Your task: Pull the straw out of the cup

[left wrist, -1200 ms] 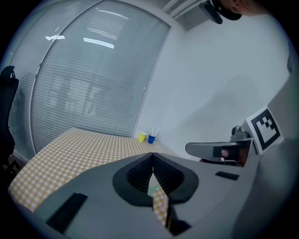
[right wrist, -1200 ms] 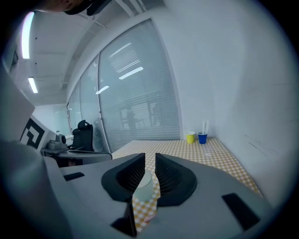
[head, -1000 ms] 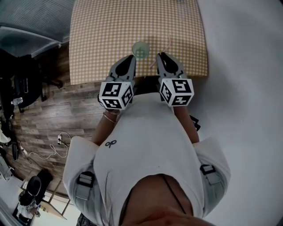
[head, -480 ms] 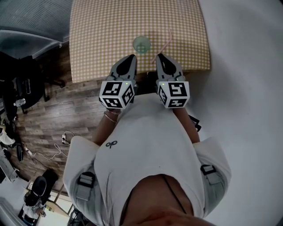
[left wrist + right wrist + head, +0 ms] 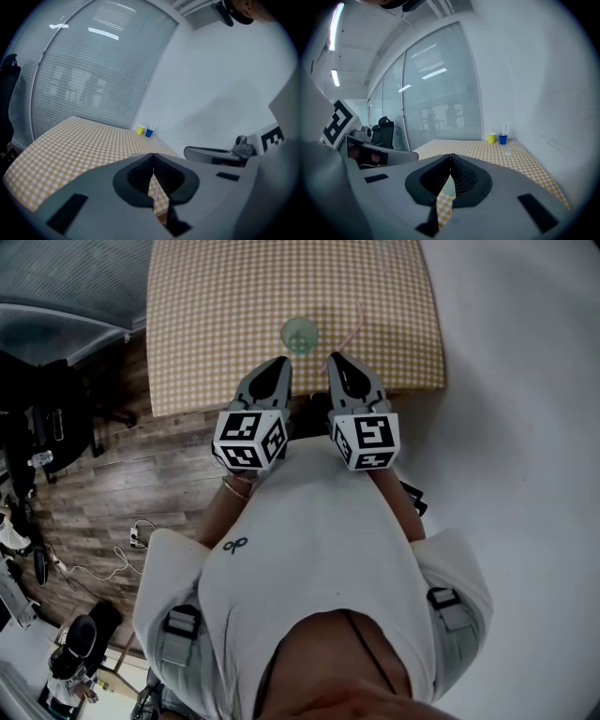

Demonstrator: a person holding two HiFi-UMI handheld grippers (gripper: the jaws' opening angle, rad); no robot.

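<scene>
A pale green cup [image 5: 299, 334] stands on the checkered table [image 5: 216, 315] near its front edge. The pink straw [image 5: 354, 326] lies flat on the cloth to the cup's right, outside the cup. My left gripper [image 5: 280, 365] hovers just short of the cup, jaws shut on nothing [image 5: 153, 161]. My right gripper [image 5: 337, 361] sits beside it, below the straw's near end. It is shut too, with nothing between its pads [image 5: 450, 157]. Neither gripper touches the cup or the straw.
A yellow cup [image 5: 491, 138] and a blue cup [image 5: 502, 138] with straws stand at the table's far end by the white wall. Wooden floor, office chairs and cables lie to the left [image 5: 84, 484]. The table's near edge runs just under the grippers.
The right gripper's jaws have closed from a slight gap to fully together. Both grippers sit a touch farther back from the cup. Cup and straw have not moved on the cloth.
</scene>
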